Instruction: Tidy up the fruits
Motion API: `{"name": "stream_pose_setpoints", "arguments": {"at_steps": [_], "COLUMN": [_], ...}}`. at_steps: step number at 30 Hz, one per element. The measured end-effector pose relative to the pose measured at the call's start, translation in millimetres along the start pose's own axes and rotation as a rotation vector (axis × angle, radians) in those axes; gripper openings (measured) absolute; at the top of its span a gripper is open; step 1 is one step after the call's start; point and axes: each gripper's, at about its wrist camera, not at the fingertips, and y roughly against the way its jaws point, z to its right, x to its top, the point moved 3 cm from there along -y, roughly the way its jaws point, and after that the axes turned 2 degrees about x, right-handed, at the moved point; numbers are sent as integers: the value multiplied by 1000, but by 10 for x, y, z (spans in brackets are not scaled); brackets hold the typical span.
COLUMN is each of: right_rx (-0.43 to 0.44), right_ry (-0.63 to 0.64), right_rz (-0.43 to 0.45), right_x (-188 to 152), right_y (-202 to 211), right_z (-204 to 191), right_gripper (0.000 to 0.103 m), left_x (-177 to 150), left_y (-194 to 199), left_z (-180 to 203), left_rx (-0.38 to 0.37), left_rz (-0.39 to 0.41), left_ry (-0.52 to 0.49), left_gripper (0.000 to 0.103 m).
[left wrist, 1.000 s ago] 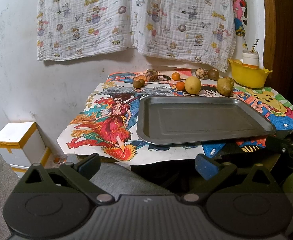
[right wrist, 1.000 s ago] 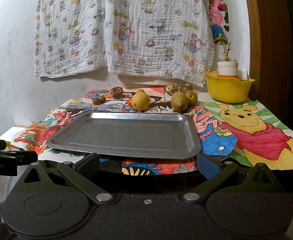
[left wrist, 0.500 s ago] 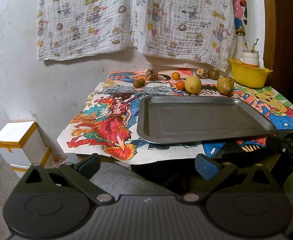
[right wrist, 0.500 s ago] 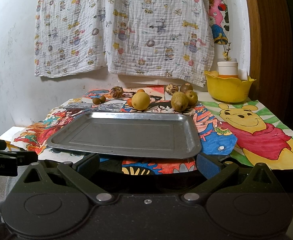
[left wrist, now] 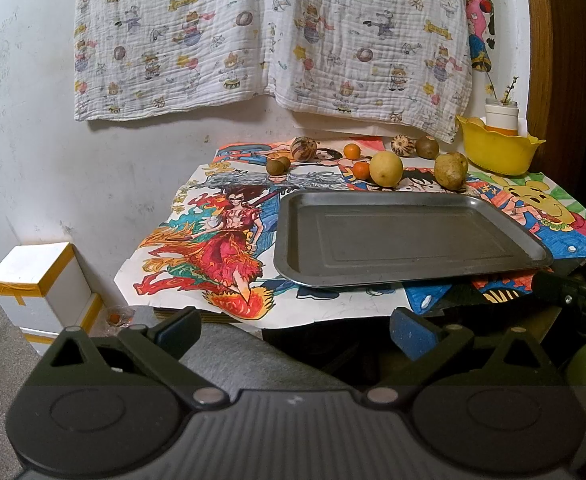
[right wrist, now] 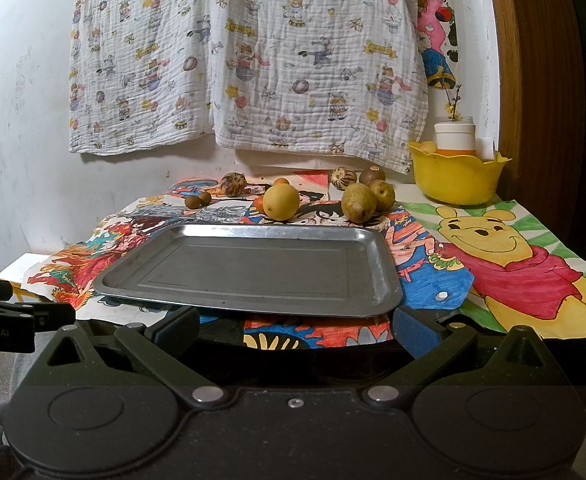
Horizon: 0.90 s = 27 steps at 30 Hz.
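An empty grey metal tray (left wrist: pixel 413 276) (right wrist: pixel 377 280) lies on the table over coloured drawings. Behind it lie several fruits: a yellow round fruit (left wrist: pixel 386 168) (right wrist: pixel 280 201), brownish pears (left wrist: pixel 449 170) (right wrist: pixel 358 202), small oranges (left wrist: pixel 361 170), two small brown fruits (left wrist: pixel 275 167) (right wrist: pixel 193 201), striped round fruits (left wrist: pixel 303 148) (right wrist: pixel 233 183) and a brown fruit (left wrist: pixel 427 147) (right wrist: pixel 372 175). My left gripper (left wrist: pixel 295 330) is open and empty, off the table's front left corner. My right gripper (right wrist: pixel 295 326) is open and empty at the tray's front edge.
A yellow bowl (left wrist: pixel 497 152) (right wrist: pixel 457 176) holding a white jar stands at the back right. A patterned cloth (left wrist: pixel 269 36) hangs on the wall. White boxes (left wrist: pixel 41 284) sit on the floor left of the table. A wooden frame (right wrist: pixel 533 80) rises at right.
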Motion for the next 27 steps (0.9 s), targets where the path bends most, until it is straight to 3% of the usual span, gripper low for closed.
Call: {"name": "stream_pose_setpoints", "arguments": {"at_steps": [27], "right_rx": [13], "right_ry": [8], "right_rz": [10], "right_x": [81], "right_y": [-79], "right_z": [-13], "right_gripper": [103], "left_x": [74], "left_y": [-156], "left_z": [-89], "left_rx": [3], "left_rz": [-30], "left_ry": [12], "left_gripper": [103]}}
